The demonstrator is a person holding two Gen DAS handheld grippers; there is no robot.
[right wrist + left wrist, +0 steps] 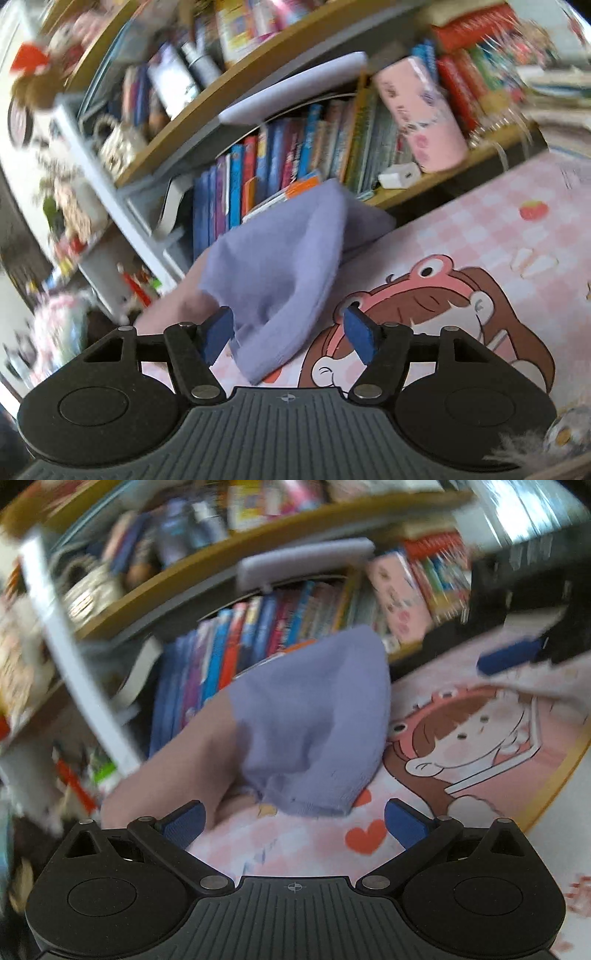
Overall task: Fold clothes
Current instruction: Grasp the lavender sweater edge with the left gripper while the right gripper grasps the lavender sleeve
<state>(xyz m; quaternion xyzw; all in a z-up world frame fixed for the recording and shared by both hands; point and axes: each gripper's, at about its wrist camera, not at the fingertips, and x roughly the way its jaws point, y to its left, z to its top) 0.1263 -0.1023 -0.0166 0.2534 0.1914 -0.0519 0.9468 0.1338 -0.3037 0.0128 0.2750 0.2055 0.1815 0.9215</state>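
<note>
Blurrily, purple cloth [310,720] hides the books [236,642]; both grippers' fingers [218,332] spread wide.

Grippers: two, the left gripper [293,818] and the right gripper [291,336], each with two blue-padded fingers spread wide.
Garments: one, a lavender and pink cloth [310,720] heaped at the far edge of the table mat [480,775].
Table mats: one, pink check with a single cartoon child's head printed on it.
Red hearts printed near the mat's near edge: two in the left wrist view.
Shelf boards of the bookcase [258,74]: two in view.
Books [258,173]: too many and too blurred to count.
White plug blocks [400,175] on the lower shelf: one.
</note>
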